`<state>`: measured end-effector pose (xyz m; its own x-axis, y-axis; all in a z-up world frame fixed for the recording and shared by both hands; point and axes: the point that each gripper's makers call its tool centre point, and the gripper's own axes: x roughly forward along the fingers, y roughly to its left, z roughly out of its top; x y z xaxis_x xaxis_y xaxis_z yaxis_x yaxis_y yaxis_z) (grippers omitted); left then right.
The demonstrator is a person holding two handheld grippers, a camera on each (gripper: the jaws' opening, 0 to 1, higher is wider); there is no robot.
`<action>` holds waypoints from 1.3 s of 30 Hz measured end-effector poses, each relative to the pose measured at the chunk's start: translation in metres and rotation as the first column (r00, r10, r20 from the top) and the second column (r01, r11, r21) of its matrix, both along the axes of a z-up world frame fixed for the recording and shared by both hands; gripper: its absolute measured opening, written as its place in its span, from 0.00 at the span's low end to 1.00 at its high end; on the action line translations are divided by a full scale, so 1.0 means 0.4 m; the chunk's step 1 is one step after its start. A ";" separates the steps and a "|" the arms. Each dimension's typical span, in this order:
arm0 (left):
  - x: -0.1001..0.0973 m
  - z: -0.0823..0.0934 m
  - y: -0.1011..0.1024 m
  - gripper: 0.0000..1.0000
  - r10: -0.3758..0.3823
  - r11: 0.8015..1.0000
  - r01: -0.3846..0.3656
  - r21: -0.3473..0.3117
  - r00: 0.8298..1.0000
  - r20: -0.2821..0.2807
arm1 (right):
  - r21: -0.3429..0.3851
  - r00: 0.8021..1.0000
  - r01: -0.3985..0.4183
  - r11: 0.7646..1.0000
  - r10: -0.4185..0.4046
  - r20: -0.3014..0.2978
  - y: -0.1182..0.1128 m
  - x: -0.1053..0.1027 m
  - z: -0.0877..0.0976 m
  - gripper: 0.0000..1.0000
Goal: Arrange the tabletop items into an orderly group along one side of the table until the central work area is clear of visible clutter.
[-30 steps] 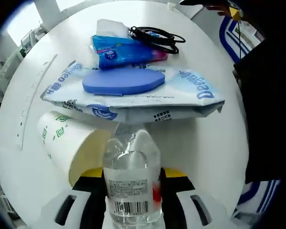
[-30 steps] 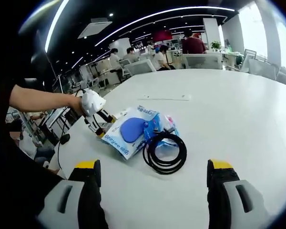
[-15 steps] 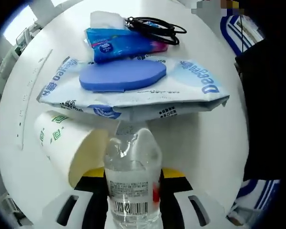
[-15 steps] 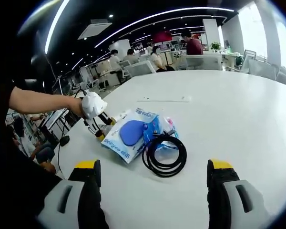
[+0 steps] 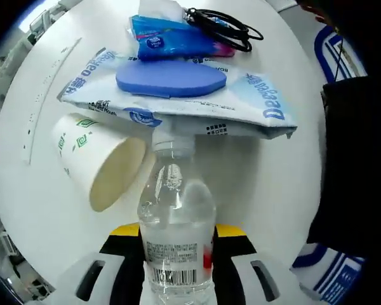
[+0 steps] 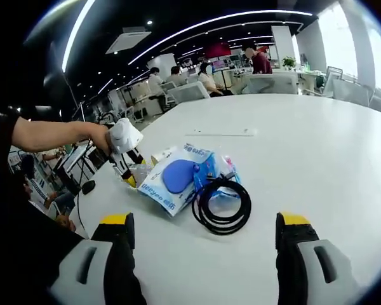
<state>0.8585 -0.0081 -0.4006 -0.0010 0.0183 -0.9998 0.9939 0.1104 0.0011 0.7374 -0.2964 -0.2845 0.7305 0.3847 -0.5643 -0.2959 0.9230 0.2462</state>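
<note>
A clear water bottle (image 5: pixel 176 210) with a barcode label sits between the jaws of my left gripper (image 5: pixel 177 234), which is shut on it. Its cap points at the edge of a white wet-wipes pack (image 5: pixel 254 108) with a blue lid (image 5: pixel 171 79). A paper cup (image 5: pixel 95 165) lies on its side left of the bottle. Beyond the pack lie a blue tissue pack (image 5: pixel 171 43) and a coiled black cable (image 5: pixel 227 28). In the right gripper view, my right gripper (image 6: pixel 206 254) stands open above the table, short of the cable (image 6: pixel 222 204) and wipes pack (image 6: pixel 174 179). A hand holds the left gripper (image 6: pixel 128 155) there.
The round white table (image 6: pixel 317 159) has free surface to the right of the group. A flat white strip (image 6: pixel 219 131) lies farther back. Office desks, chairs and people fill the background. The person's dark clothing (image 5: pixel 352 159) borders the table's edge.
My left gripper has drawn back slightly with the bottle, so the bottle's neck and cap now show against the wipes pack. The right gripper has stayed still and open.
</note>
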 end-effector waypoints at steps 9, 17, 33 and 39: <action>-0.020 0.027 0.021 0.38 0.022 0.999 -0.021 -0.040 1.000 0.010 | 0.004 1.000 -0.020 1.000 0.020 0.009 0.008 -0.006 0.003 0.88; -0.044 0.063 0.005 0.37 0.043 0.990 -0.040 -0.136 0.999 0.020 | 0.000 0.999 -0.034 0.999 0.034 0.012 0.016 -0.010 0.008 0.88; -0.053 0.143 -0.095 0.37 0.162 0.883 -0.127 -0.452 0.986 0.039 | -0.005 0.998 -0.056 0.998 0.056 0.005 0.042 -0.026 0.009 0.87; -0.053 0.162 -0.137 0.37 0.184 0.818 -0.120 -0.563 0.981 0.058 | -0.002 0.998 -0.059 0.998 0.059 0.002 0.054 -0.033 0.006 0.87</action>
<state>0.8372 -0.0629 -0.3359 0.1478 -0.5305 -0.8347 0.9617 0.2740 -0.0039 0.7242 -0.2749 -0.2822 0.7077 0.4256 -0.5639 -0.3501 0.9046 0.2434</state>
